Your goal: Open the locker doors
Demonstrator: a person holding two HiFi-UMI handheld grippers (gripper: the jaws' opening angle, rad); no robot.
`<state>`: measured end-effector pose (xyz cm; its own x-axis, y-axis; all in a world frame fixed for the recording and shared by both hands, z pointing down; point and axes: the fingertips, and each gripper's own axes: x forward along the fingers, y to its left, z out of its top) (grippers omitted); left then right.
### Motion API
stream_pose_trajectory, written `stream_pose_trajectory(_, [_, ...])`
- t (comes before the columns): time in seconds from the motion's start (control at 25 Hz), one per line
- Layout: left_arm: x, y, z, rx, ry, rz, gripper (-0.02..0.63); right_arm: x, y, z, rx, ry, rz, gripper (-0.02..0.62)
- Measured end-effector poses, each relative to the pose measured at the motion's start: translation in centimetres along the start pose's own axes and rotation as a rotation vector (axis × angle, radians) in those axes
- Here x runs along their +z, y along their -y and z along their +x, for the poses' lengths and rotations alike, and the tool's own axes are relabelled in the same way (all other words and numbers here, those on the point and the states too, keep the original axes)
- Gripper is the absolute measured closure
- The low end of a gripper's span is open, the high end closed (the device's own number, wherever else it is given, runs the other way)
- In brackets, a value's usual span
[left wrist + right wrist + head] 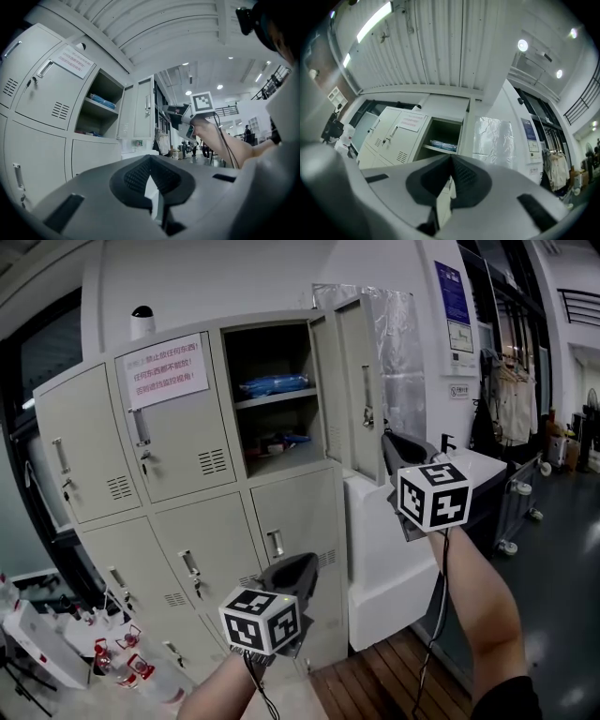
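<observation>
A beige locker bank (pixel 187 465) fills the head view. Its top-right door (pixel 352 381) stands swung open, and a blue packet (pixel 274 384) lies on the shelf inside. The other doors are closed; one carries a paper notice (pixel 161 368). My right gripper (pixel 405 450) hovers just right of the open door's lower edge, jaws shut on nothing; in its own view the right gripper (pixel 451 157) points up at the open compartment (pixel 443 136). My left gripper (pixel 298 565) is held low before the closed middle-row doors. The left gripper (pixel 150 157) is shut and empty.
A white counter unit (pixel 384 559) stands against the lockers' right side. Spray bottles (pixel 122 657) cluster on the floor at lower left. A wheeled cart (pixel 520 507) and hanging clothes (pixel 514 399) are at the right. Plastic sheeting (pixel 398 334) hangs behind the open door.
</observation>
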<state>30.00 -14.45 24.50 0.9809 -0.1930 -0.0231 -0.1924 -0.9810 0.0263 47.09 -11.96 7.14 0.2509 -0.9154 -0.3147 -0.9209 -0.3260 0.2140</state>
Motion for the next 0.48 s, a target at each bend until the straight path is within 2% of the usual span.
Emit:
stream_pose_trajectory(0.16, [-0.4,-1.3,-1.2,0.040,0.009,-0.010,0.605,-0.9,-3.7,-0.9,0.068,0.003,-0.014,0.594])
stream_pose_trajectory(0.32, [-0.7,-3.4,-2.7,0.133,0.023,0.043,0.604,-2.9,-6.9,-0.9,0.129,-0.030,-0.032,0.595])
stream_pose_trajectory(0.48, [-1.6,-6.1,-4.3,0.229,0.029,0.085,0.604,-6.1,-9.3,-0.5,0.174,-0.077,0.002,0.595])
